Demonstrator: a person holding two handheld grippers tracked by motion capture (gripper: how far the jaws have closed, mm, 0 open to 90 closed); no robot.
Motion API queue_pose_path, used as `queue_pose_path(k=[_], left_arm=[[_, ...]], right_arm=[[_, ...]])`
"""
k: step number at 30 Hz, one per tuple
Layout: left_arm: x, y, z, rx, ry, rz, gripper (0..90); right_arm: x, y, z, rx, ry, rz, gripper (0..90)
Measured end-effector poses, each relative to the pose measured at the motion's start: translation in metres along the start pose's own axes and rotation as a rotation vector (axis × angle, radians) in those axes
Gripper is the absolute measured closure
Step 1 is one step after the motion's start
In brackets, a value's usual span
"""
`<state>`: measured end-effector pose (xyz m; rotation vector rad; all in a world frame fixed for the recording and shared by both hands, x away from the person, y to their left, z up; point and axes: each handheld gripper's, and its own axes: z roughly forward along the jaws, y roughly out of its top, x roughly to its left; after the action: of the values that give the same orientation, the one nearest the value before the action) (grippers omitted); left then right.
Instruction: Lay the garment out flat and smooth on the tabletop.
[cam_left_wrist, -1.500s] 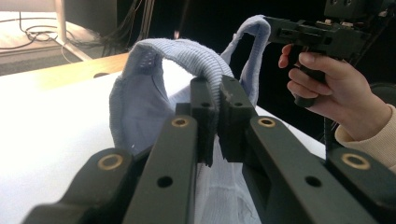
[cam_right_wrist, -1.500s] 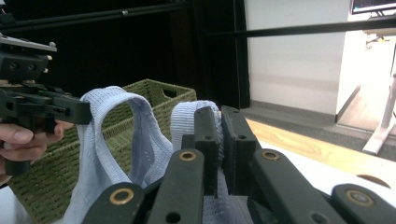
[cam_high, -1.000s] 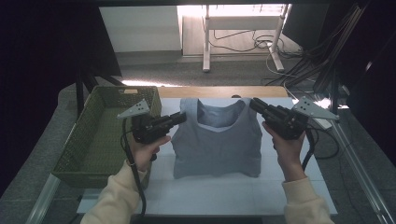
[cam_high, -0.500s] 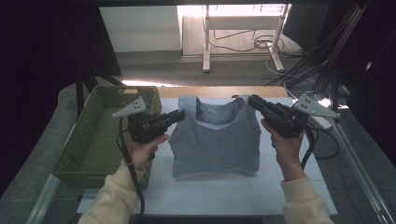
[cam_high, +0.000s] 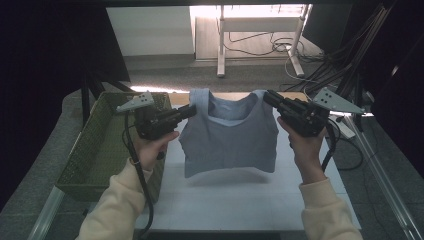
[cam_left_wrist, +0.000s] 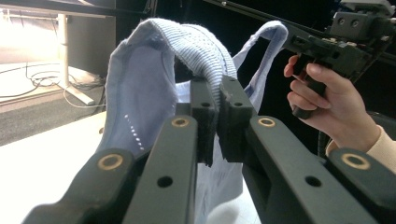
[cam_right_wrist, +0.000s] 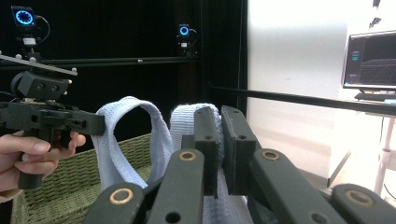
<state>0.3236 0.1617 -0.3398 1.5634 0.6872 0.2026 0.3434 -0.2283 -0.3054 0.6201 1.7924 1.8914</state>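
Note:
A pale blue-grey knit tank top (cam_high: 230, 137) hangs by its two shoulder straps above the white table (cam_high: 235, 200), its hem just off the surface. My left gripper (cam_high: 191, 111) is shut on the strap at the picture's left; in the left gripper view its jaws (cam_left_wrist: 217, 100) pinch the ribbed strap (cam_left_wrist: 196, 44). My right gripper (cam_high: 267, 97) is shut on the other strap; in the right gripper view its jaws (cam_right_wrist: 218, 126) clamp the strap (cam_right_wrist: 184, 116). Each gripper view also shows the other hand and its gripper farther off.
A woven green basket (cam_high: 102, 145) stands at the table's left edge, under my left hand. A white desk leg (cam_high: 220, 42) and cables (cam_high: 330, 65) lie on the floor beyond the table. A monitor (cam_right_wrist: 369, 58) glows at the right.
Both grippers have risen with the tank top, which lay flat on the table one second ago and now hangs from its straps with the hem lifted.

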Motion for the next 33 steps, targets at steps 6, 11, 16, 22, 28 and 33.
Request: queue_pose_path(k=[6, 11, 16, 22, 28, 33], left_arm=[[-0.006, 0.000, -0.007, 0.003, 0.001, 0.019, 85.0], [-0.006, 0.002, -0.009, 0.003, 0.006, 0.008, 85.0], [-0.010, 0.003, -0.015, -0.009, -0.009, 0.009, 85.0], [-0.028, -0.001, -0.029, -0.012, -0.033, 0.039, 85.0], [-0.047, -0.007, -0.046, -0.019, -0.053, 0.051, 85.0], [-0.045, -0.013, -0.041, 0.002, -0.046, 0.030, 84.9]], right_arm=[[0.009, 0.006, -0.010, -0.017, 0.006, -0.021, 85.4], [0.010, 0.010, -0.007, -0.014, 0.005, -0.018, 85.4], [0.011, 0.009, -0.007, -0.009, 0.009, -0.016, 85.4], [0.027, 0.011, -0.024, -0.026, 0.032, -0.039, 85.4], [0.055, 0.019, -0.050, -0.025, 0.040, -0.088, 85.4], [0.058, 0.021, -0.060, 0.010, 0.013, -0.103, 85.1]])
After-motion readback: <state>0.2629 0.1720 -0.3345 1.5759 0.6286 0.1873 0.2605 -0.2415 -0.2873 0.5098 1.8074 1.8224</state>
